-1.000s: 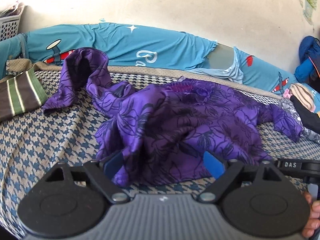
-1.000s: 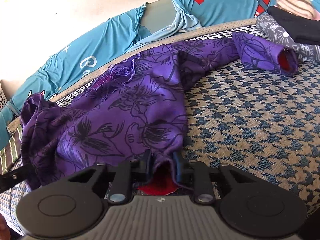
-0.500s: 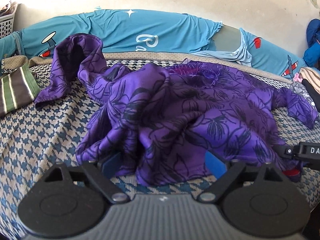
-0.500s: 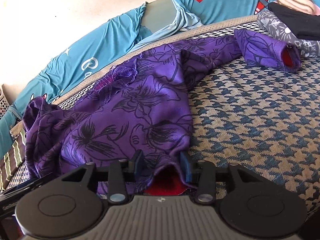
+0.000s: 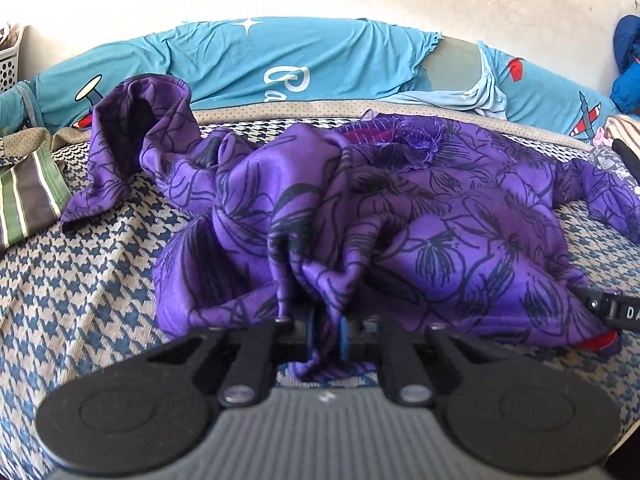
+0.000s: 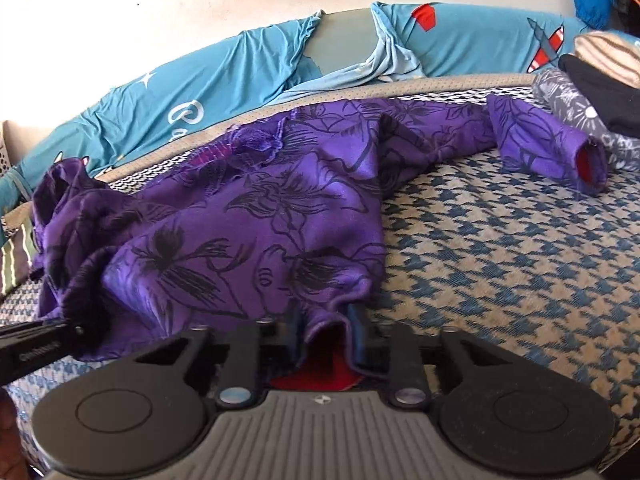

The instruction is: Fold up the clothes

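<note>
The garment (image 5: 400, 216) lies on the bed (image 5: 80, 280), pillows (image 5: 280, 60) behind it, striped cloth (image 5: 28, 192) left.

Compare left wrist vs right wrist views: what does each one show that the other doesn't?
Left wrist only: left gripper shut on a bunched fold of the purple garment; white basket far left.
Right wrist only: right gripper pinching the hem, red lining exposed; sleeve cuff opening.
Both: garment on the houndstooth cover, teal bedding, striped cloth.
</note>
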`<state>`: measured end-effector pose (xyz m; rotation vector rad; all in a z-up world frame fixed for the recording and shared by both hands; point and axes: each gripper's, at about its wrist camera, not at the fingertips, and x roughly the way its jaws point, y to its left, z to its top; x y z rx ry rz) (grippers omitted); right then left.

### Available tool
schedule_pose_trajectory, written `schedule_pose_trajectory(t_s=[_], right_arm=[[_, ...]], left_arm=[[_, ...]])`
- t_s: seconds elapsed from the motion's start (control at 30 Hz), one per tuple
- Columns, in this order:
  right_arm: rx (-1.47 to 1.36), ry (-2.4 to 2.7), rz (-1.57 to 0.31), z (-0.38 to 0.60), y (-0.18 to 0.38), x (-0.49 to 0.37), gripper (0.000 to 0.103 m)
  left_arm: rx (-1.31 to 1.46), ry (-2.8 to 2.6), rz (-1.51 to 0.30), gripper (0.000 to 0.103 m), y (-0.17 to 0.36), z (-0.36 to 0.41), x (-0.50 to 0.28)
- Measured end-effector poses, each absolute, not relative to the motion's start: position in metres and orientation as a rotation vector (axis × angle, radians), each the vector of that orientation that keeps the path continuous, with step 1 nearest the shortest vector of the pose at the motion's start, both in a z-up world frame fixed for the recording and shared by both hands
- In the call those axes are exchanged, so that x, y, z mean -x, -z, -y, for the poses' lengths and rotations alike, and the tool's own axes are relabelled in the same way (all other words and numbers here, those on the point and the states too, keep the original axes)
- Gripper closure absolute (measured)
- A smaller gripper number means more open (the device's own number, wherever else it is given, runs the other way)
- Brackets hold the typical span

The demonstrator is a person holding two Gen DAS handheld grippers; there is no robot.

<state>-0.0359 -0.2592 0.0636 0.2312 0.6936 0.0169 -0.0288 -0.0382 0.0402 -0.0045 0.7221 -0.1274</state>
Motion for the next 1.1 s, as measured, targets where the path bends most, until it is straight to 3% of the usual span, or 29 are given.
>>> schedule_pose_trajectory(t_s=[0.13, 0.37, 0.77, 0.83, 0.97, 1.1], right_arm=[[-0.245, -0.013, -0.66, 0.265, -0.072, 0.042, 0.092], [-0.186, 0.024, -0.478, 0.273, -0.105, 0.076, 0.093], [-0.15, 0.156, -0.367, 0.289, -0.125, 0.127, 0.094], [-0.162, 0.175, -0.402, 0.295, -0.125, 0.124, 0.094], [-0.208, 0.231, -0.396, 0.301, -0.125, 0.128, 0.076], [-0.185, 0.182, -0.395, 0.296, -0.123, 0.129, 0.074]], left_arm=[[0.021, 0.163, -0.705, 0.094, -0.051, 0.038, 0.04], [0.04, 0.189, -0.689, 0.094, -0.067, 0.037, 0.062], [0.056, 0.244, -0.676, 0.093, -0.086, 0.038, 0.109], [0.06, 0.209, -0.682, 0.09, -0.084, 0.033, 0.109], [0.103, 0.122, -0.69, 0.076, -0.081, 0.013, 0.104], [0.148, 0.078, -0.683, 0.062, -0.082, -0.006, 0.097]])
